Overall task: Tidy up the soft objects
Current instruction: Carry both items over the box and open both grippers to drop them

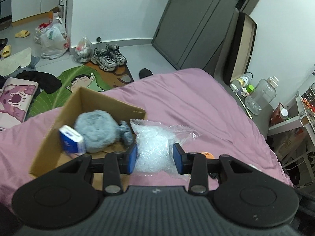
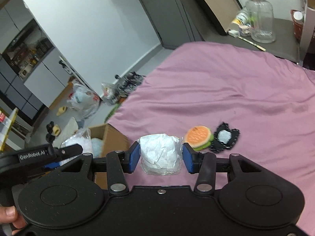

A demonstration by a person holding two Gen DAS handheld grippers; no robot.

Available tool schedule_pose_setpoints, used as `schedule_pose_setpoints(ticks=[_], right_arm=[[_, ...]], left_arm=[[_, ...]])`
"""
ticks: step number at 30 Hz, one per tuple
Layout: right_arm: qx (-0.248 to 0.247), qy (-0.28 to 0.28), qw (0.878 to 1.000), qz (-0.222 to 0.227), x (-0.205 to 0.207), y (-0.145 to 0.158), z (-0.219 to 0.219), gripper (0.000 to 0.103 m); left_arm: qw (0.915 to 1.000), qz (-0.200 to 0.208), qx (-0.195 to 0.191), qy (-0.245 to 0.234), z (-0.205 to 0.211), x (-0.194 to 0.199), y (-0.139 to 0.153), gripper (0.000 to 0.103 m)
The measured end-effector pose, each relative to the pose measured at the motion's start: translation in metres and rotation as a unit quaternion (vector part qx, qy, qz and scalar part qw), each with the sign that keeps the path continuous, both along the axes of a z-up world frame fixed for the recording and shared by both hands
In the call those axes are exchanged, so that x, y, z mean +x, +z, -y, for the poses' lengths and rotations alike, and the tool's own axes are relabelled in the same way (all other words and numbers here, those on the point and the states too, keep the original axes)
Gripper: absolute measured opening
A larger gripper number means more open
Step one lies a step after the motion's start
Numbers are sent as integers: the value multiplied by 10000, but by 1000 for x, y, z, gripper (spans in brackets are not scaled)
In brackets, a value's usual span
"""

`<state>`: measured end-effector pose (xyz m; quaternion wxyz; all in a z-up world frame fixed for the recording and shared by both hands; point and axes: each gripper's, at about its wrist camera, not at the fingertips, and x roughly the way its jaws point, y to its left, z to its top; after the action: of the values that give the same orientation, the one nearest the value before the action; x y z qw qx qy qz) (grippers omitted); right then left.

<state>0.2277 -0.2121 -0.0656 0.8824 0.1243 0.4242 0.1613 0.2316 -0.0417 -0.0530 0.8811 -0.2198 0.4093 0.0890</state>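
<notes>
While the left gripper holds its jaws partly apart, pressed to both sides of a clear bubble-wrap bag whose loose flat end trails away toward the bed's far side, the right gripper has its jaws likewise partly apart, closed around a crumpled white wad. "GenRobot.AI" reads on the left tool's side. The cardboard box holds a grey-blue plush and a blue packet, print blurred. A burger plush lies beside a black-edged pad.
</notes>
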Motion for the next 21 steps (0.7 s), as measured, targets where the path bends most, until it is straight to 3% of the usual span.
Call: schedule_pose_setpoints(ticks=[21], right_arm=[[-291,633,9961,538,-31,19,-79,45]], left_arm=[[9987,-21,-51,501,-82,-58,1,38]])
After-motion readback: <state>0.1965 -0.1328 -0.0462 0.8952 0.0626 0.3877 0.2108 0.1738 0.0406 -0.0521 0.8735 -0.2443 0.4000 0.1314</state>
